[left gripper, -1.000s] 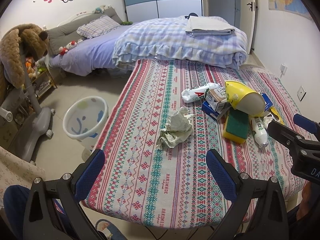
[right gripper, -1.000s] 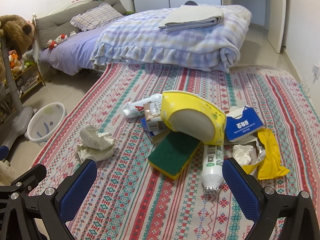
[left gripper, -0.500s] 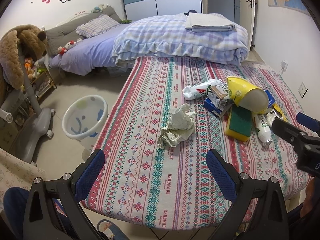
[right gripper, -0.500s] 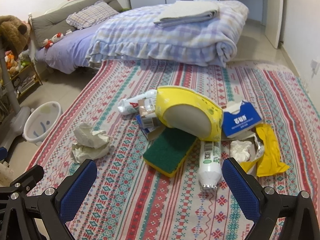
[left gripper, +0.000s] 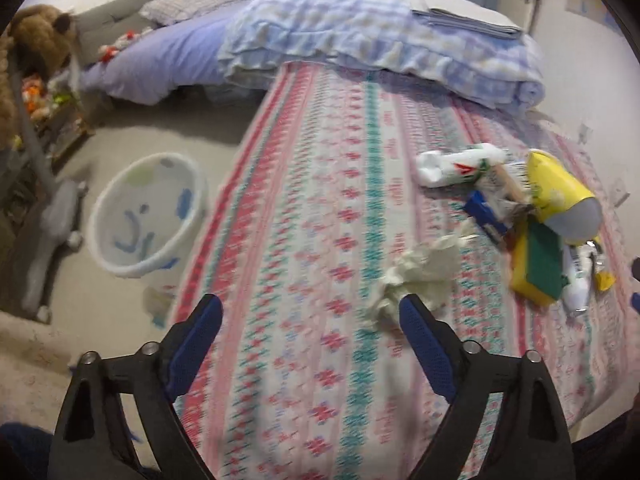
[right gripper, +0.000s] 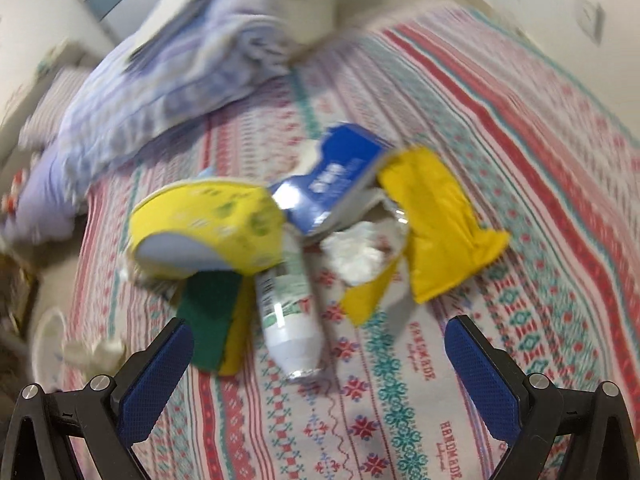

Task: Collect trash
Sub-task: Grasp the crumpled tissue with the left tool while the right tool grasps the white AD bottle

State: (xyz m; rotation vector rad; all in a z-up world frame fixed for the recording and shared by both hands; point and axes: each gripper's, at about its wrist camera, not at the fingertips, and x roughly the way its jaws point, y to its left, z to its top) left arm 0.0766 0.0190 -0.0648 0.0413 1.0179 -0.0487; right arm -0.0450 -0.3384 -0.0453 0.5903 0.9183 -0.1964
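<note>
A crumpled paper wad (left gripper: pixel 424 272) lies on the patterned tablecloth (left gripper: pixel 320 240), just beyond the right fingertip of my open left gripper (left gripper: pixel 310 320). Further right is a trash heap: a white bottle (left gripper: pixel 460 164), a yellow bowl (left gripper: pixel 560 196), a green-yellow sponge (left gripper: pixel 540 264). In the right wrist view my open right gripper (right gripper: pixel 318 340) hovers in front of a plastic bottle (right gripper: pixel 286 304), with the sponge (right gripper: pixel 212 312), yellow bowl (right gripper: pixel 212 228), blue tissue box (right gripper: pixel 336 176), yellow wrapper (right gripper: pixel 440 232) and a white crumpled wad (right gripper: pixel 356 256) around it.
A white plastic bin (left gripper: pixel 148 212) stands on the floor left of the table. A bed with a plaid quilt (left gripper: pixel 380 36) lies beyond the table's far end. A plush bear (left gripper: pixel 36 40) and a chair base (left gripper: pixel 52 232) are at the far left.
Both views are now motion-blurred. The left gripper has moved forward and left, nearer the paper wad. The right gripper has advanced and tilted towards the plastic bottle and the heap.
</note>
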